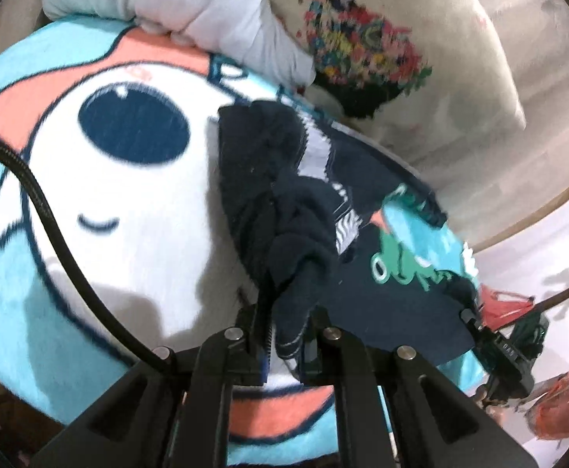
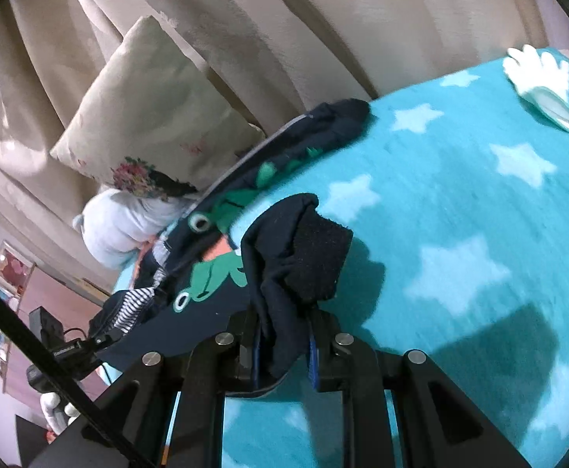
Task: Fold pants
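Navy pants [image 1: 362, 214] with green frog prints lie on a turquoise cartoon blanket [image 1: 50, 234]; from the left wrist, the left tool [image 1: 284, 335] pinches a bunched edge of them, a floral pillow [image 1: 382, 58] behind. From the right wrist, the right tool [image 2: 284, 347] clamps another bunched fold above the star-patterned blanket [image 2: 460, 214]

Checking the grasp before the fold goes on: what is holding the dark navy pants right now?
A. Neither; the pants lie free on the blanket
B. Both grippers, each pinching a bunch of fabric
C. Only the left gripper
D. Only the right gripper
B: the left gripper and the right gripper each have navy pants fabric bunched between their fingers.
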Motion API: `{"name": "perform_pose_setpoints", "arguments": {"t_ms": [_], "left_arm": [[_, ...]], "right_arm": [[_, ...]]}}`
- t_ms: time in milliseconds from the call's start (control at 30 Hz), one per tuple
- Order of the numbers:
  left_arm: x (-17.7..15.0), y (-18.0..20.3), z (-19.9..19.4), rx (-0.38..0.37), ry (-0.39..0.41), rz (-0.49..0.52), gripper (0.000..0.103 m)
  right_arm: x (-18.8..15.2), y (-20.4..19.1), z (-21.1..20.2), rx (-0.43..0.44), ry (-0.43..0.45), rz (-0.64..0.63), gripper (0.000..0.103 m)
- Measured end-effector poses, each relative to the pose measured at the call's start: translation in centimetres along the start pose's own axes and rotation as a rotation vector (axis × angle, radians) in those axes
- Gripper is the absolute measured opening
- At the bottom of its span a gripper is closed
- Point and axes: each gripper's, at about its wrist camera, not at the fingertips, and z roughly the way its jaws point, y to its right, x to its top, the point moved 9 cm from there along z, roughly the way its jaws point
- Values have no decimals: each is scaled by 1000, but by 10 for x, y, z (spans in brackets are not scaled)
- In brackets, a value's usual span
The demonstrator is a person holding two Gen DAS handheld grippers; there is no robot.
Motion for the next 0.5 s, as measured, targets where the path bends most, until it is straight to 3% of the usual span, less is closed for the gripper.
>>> {"name": "perform_pose_setpoints", "arguments": {"t_ms": [133,200,333,400,500], "left_arm": [[-8,-2,2,46,7,25,13],[-11,-5,-4,68,-5,34,19],[-6,-12,-26,67,27,37,33],[-1,-17,-36,76,58,28,41],[9,-28,-46,84,98,-2,43]], "right_arm": [[-17,18,5,-135,-1,-40,21],[-20,21,0,-153,11,-57,24],[-16,24,-14,-210,31,-93,49],[-10,29,-26,-230,58,-86,53],[0,42,-47,-242,109,-42,56]]}}
